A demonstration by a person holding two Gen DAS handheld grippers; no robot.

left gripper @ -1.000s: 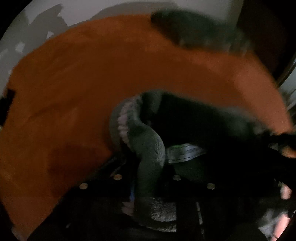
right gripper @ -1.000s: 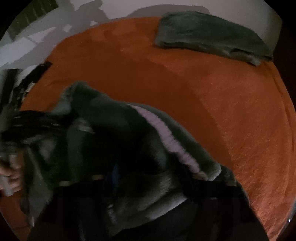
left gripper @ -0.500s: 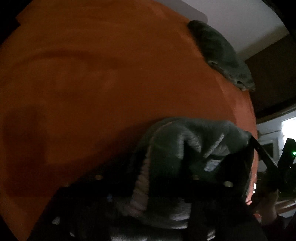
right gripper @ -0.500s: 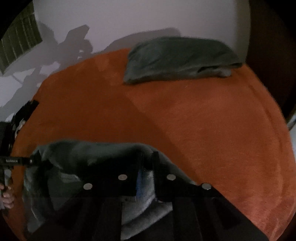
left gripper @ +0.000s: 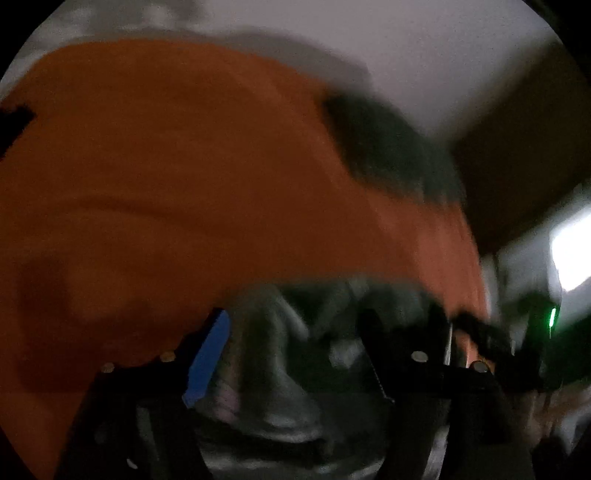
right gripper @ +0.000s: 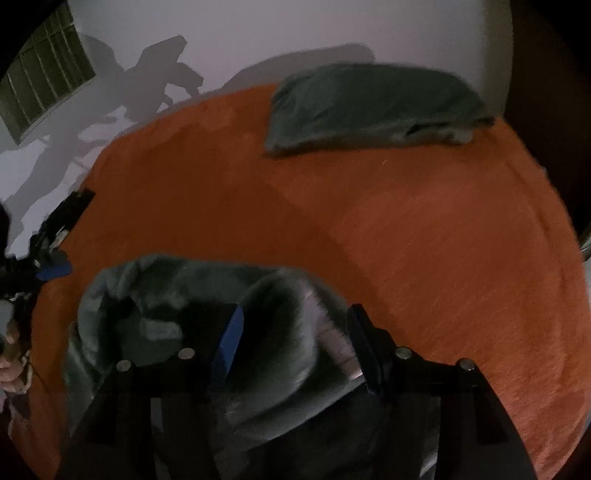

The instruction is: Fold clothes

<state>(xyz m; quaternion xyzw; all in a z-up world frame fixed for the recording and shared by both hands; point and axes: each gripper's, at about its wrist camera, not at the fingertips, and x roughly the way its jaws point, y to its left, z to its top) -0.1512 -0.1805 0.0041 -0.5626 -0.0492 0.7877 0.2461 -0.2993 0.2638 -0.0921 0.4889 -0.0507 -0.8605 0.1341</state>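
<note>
the grey fleece garment (right gripper: pixel 192 295) lies bunched at the near edge of the bed's orange blanket (right gripper: pixel 424 240). the right tool (right gripper: pixel 295 332) has its fingers spread wide, a fold of the fleece lying between them. the left tool (left gripper: pixel 295 343), blurred, is likewise spread apart over the fleece. a folded grey garment (right gripper: pixel 369 103) rests at the far side, by the white wall (right gripper: pixel 258 29).
</note>
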